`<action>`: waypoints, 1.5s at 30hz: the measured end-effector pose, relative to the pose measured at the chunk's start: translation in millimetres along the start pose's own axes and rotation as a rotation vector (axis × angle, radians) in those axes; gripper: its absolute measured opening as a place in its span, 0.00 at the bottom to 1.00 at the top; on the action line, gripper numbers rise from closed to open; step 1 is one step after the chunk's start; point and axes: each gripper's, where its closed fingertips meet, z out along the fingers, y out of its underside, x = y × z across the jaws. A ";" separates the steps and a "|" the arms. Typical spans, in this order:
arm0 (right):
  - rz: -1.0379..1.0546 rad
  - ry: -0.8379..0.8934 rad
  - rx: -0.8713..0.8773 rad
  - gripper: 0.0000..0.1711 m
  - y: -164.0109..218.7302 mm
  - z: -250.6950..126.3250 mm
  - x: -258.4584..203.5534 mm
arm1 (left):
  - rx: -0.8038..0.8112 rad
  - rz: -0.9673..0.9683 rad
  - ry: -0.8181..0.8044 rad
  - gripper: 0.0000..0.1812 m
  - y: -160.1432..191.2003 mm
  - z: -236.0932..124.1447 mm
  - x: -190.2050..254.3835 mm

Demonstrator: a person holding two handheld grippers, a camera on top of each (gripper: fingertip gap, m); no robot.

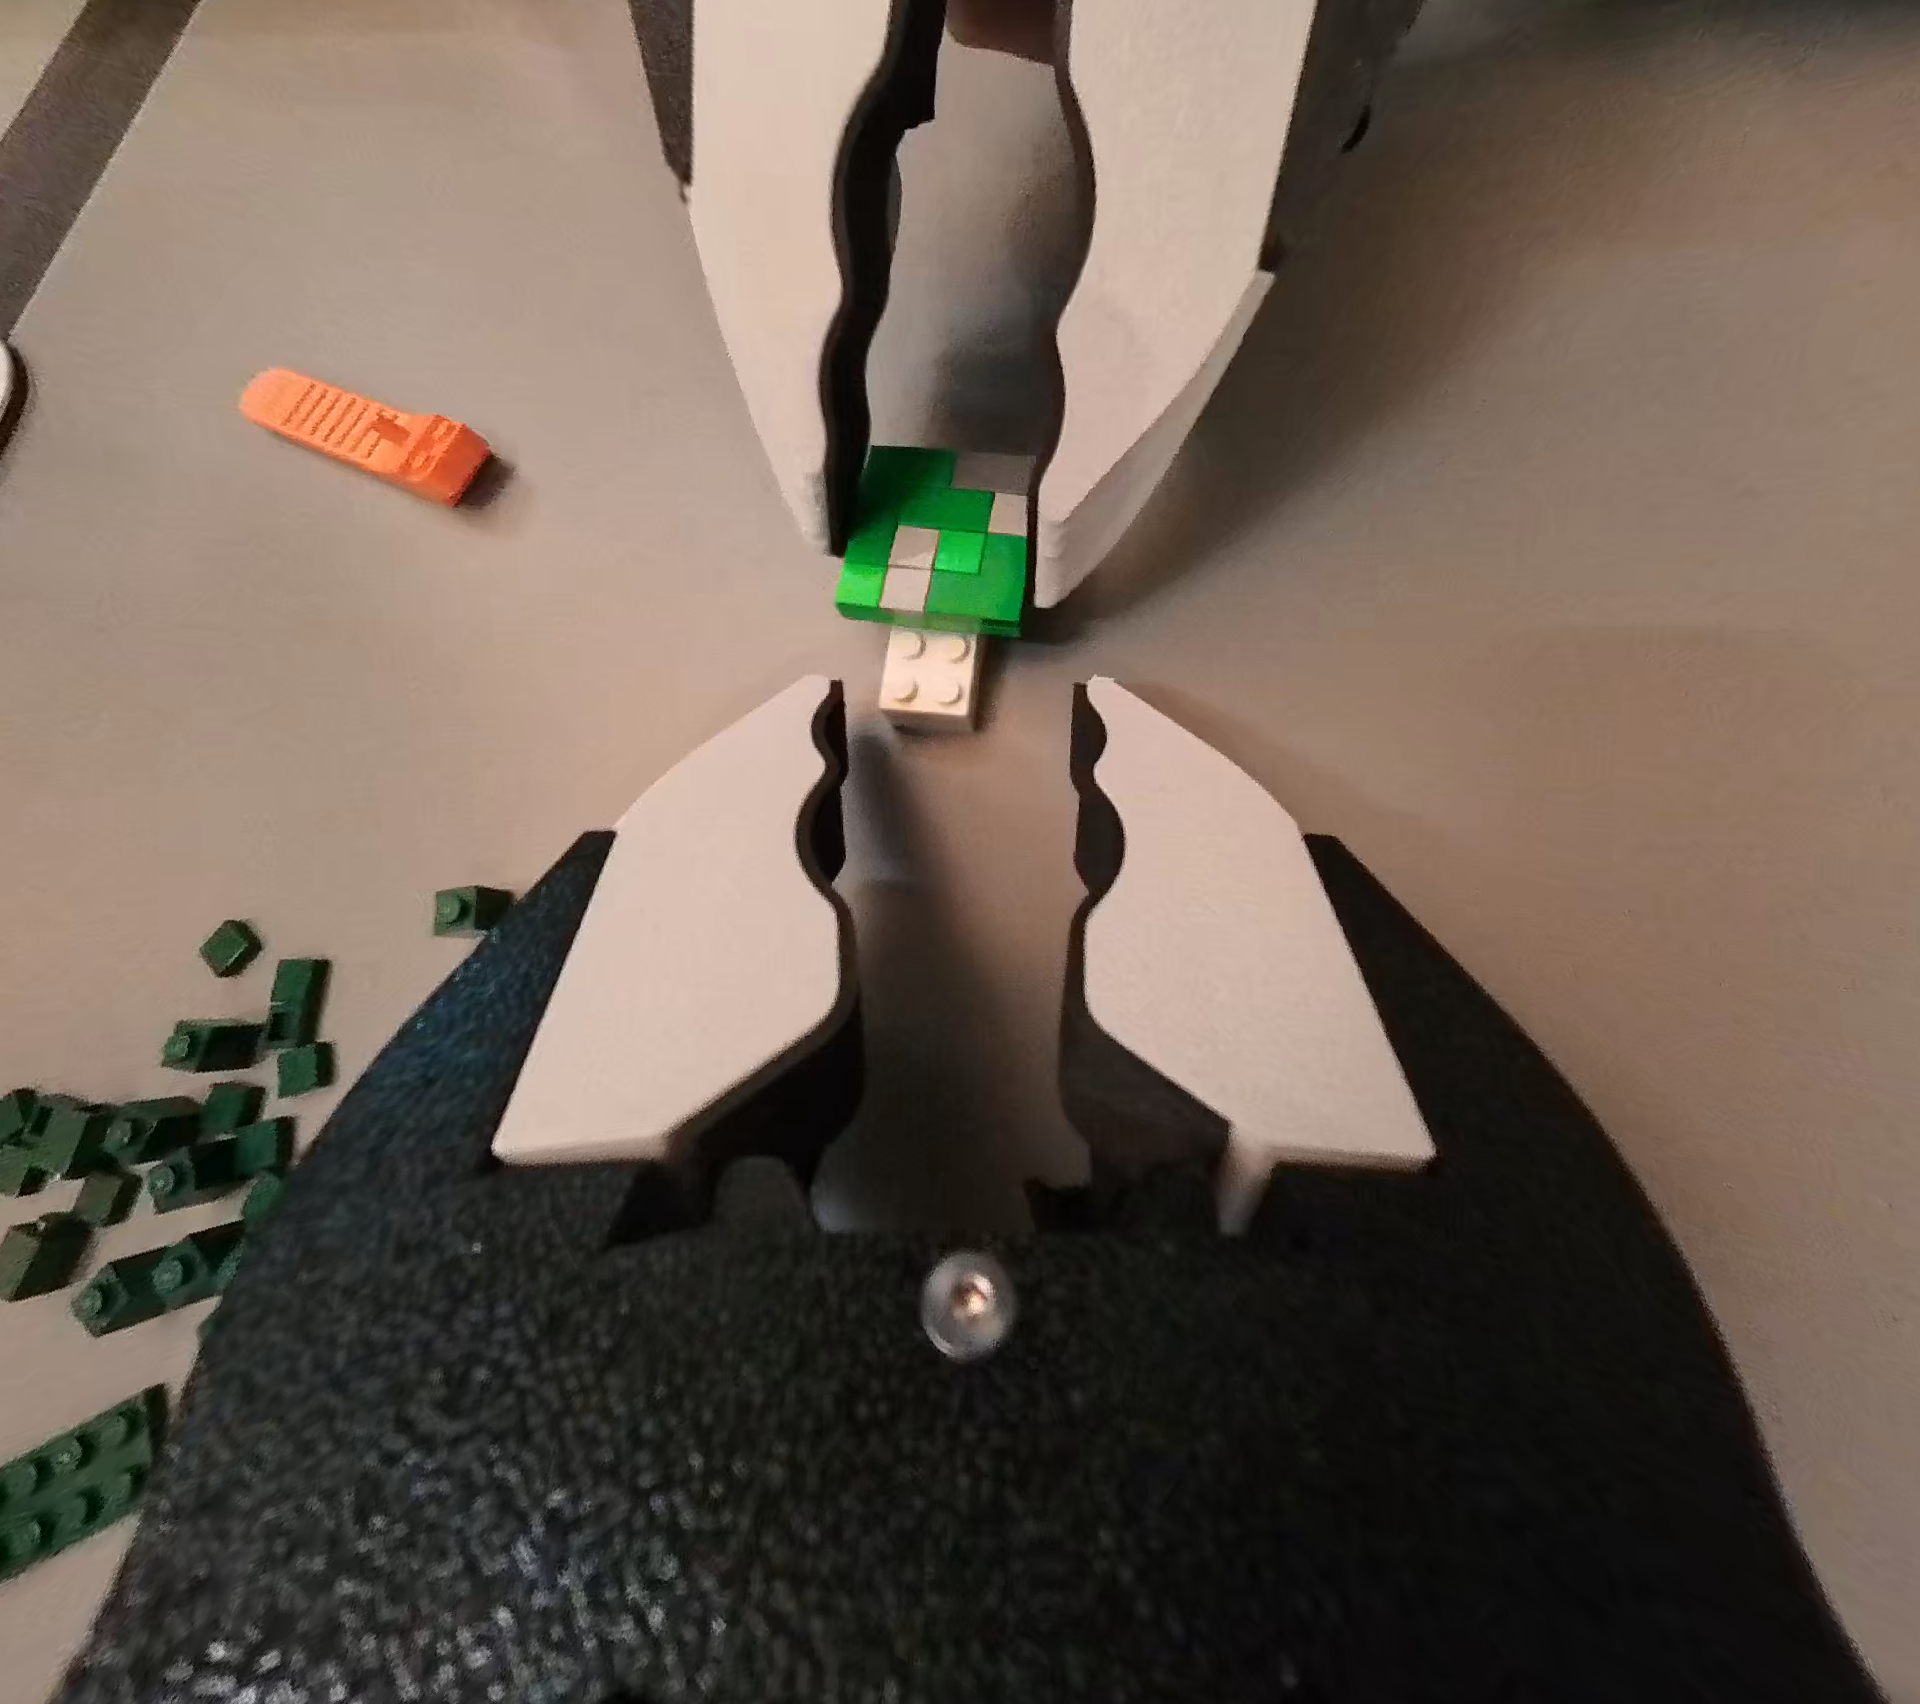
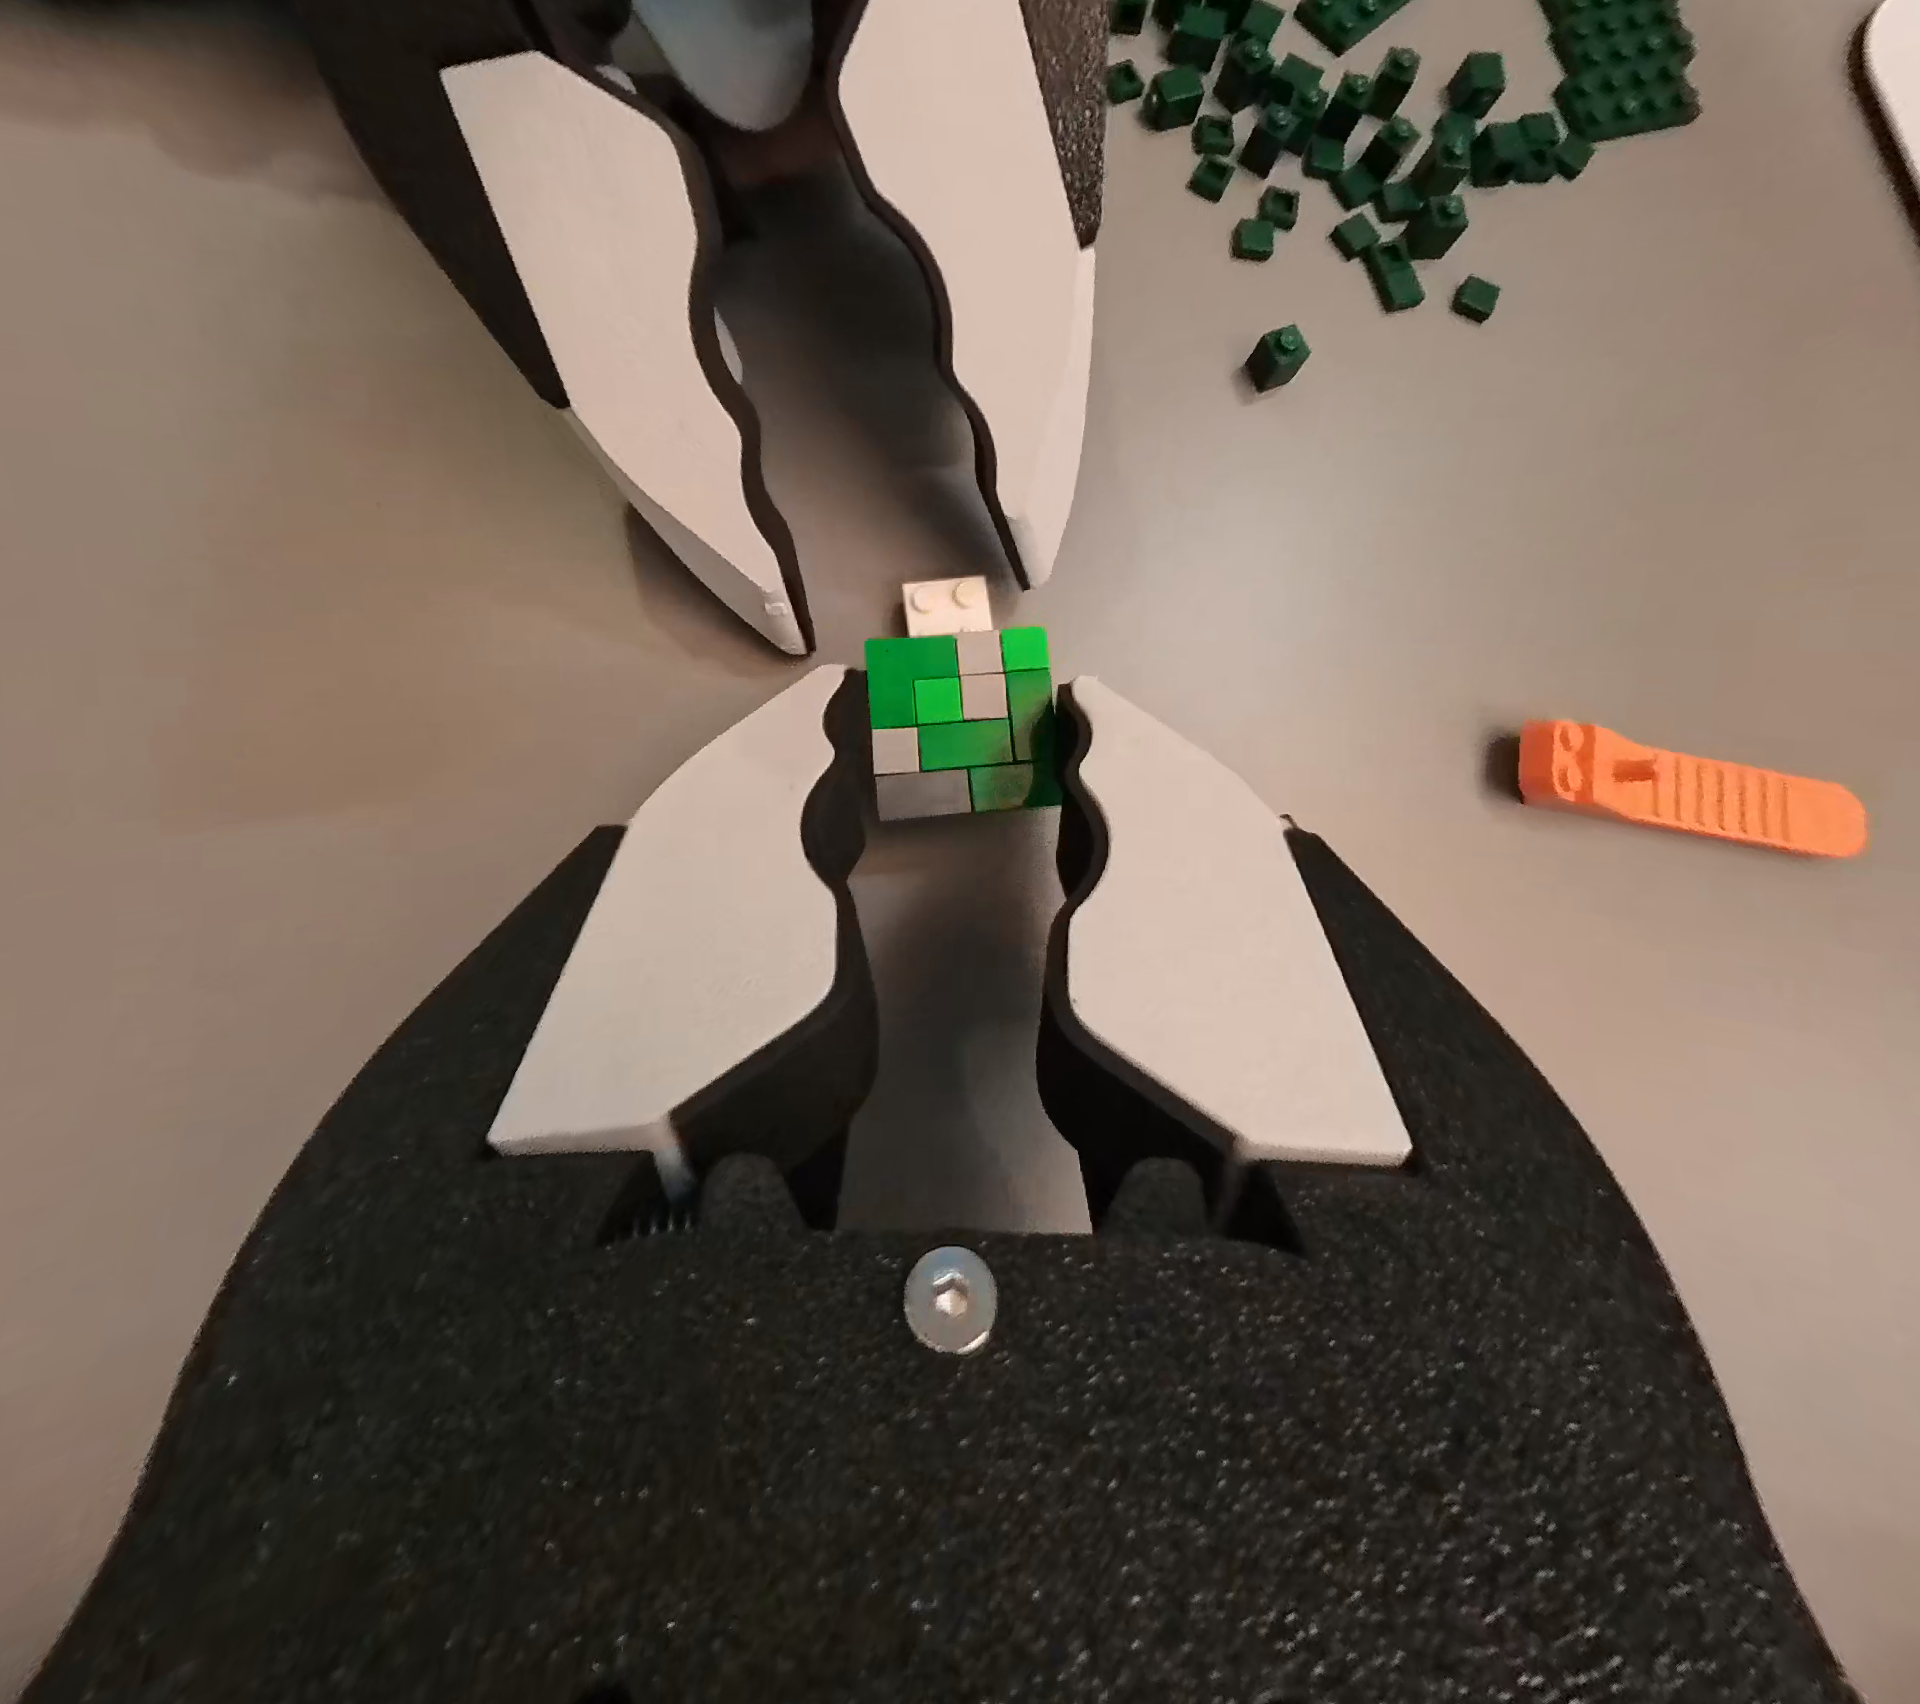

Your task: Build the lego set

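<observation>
Green and grey tiles cover the small lego block (image 1: 940,537), which in the left wrist view sits on the grey table (image 1: 1558,615) at the far centre, clamped between the right gripper's (image 1: 935,563) fingertips, seemingly to steady it. A white stud plate (image 1: 930,683) juts from under it toward the left gripper (image 1: 956,698), whose jaws stand apart, holding nothing. An orange brick separator (image 1: 364,433) lies left.

Right wrist view: the right gripper (image 2: 956,724) pinches the block (image 2: 961,724); dark green bricks (image 2: 1351,106) are heaped far right. No writing is legible.
</observation>
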 end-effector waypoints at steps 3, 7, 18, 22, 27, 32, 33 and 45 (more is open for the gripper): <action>-0.001 -0.007 0.001 0.20 -1.4 0.7 0.6 | -0.003 -0.009 -0.006 0.22 0.9 0.2 -4.2; -0.014 -0.008 -0.003 0.19 -1.5 1.1 -0.4 | -0.003 -0.003 -0.002 0.20 1.1 0.5 -5.6; 0.011 0.019 0.025 0.20 2.9 -14.6 7.8 | -0.003 0.011 0.021 0.15 -1.2 5.0 -8.4; 0.057 0.064 0.026 0.20 13.1 -24.5 14.9 | -0.005 0.022 0.022 0.11 -1.5 5.5 -7.5; 0.106 0.119 -0.043 0.20 45.7 -30.4 16.4 | -0.007 0.021 0.024 0.09 -1.2 5.7 -7.5; 0.116 0.135 -0.069 0.20 54.5 -31.8 19.2 | -0.007 0.023 0.021 0.09 -1.1 5.7 -7.5; 0.117 0.131 -0.066 0.20 54.3 -31.5 18.9 | -0.006 0.024 0.019 0.09 -1.2 5.7 -7.7; 0.017 0.222 0.106 0.27 6.1 -38.9 11.1 | 0.078 -0.011 -0.006 0.09 -9.9 -2.4 -15.2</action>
